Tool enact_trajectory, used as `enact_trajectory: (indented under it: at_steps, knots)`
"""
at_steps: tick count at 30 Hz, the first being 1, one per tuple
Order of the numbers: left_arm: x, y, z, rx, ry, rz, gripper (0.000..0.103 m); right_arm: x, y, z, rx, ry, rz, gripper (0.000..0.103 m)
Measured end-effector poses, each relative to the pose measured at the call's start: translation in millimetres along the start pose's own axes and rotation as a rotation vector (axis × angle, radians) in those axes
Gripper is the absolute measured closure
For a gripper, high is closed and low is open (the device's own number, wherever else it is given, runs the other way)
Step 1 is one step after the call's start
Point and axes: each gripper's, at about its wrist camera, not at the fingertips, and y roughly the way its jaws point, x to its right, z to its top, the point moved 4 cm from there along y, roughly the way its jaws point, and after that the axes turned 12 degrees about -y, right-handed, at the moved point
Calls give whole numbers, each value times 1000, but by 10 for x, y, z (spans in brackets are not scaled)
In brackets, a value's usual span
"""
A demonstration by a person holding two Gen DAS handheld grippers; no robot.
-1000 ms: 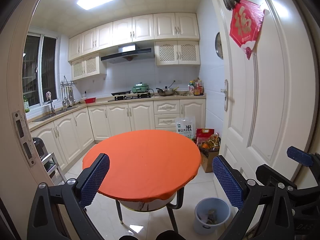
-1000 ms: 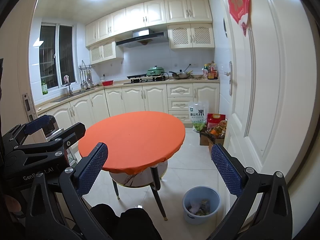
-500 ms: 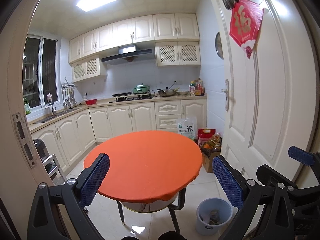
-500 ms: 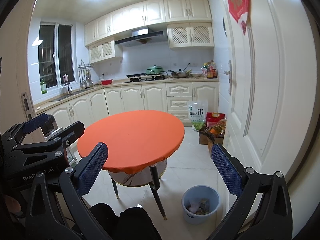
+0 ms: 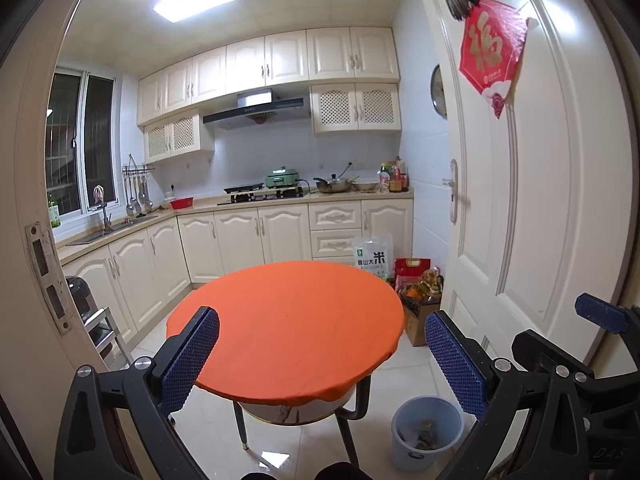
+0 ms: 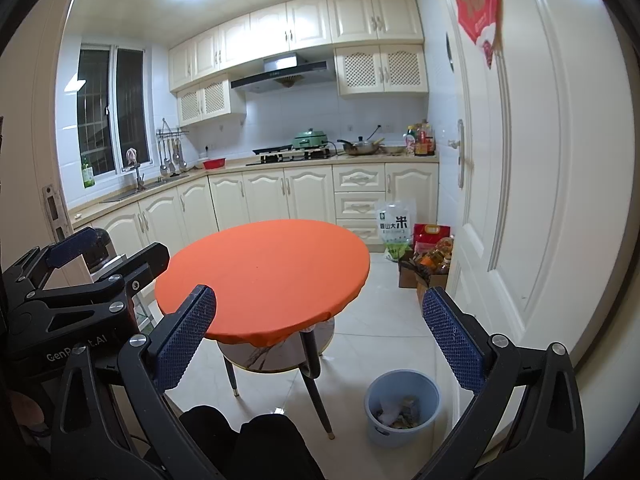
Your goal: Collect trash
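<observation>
Bin low and right of both grippers

Trash bin (image 6: 402,408) stands on the floor beside the table (image 6: 264,272), below and right of the jaws. Right gripper (image 6: 320,336) is nearer; left gripper (image 5: 322,354) too gapes wide, empty.

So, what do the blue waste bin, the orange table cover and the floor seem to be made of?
Waste bin: probably plastic, matte pale blue, with thin smooth walls and a moulded rim. Table cover: looks like fabric, matte orange; its edge wraps under and hangs unevenly. Floor: glossy light tiles, likely ceramic, with visible joint lines and lamp reflections.
</observation>
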Motion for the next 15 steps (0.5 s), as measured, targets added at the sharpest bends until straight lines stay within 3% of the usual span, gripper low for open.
enact_trajectory:
  at_steps: [15]
  knots:
    - [-61, 313, 13, -20, 3, -13, 2, -26, 106, -45, -14, 15, -5, 0]
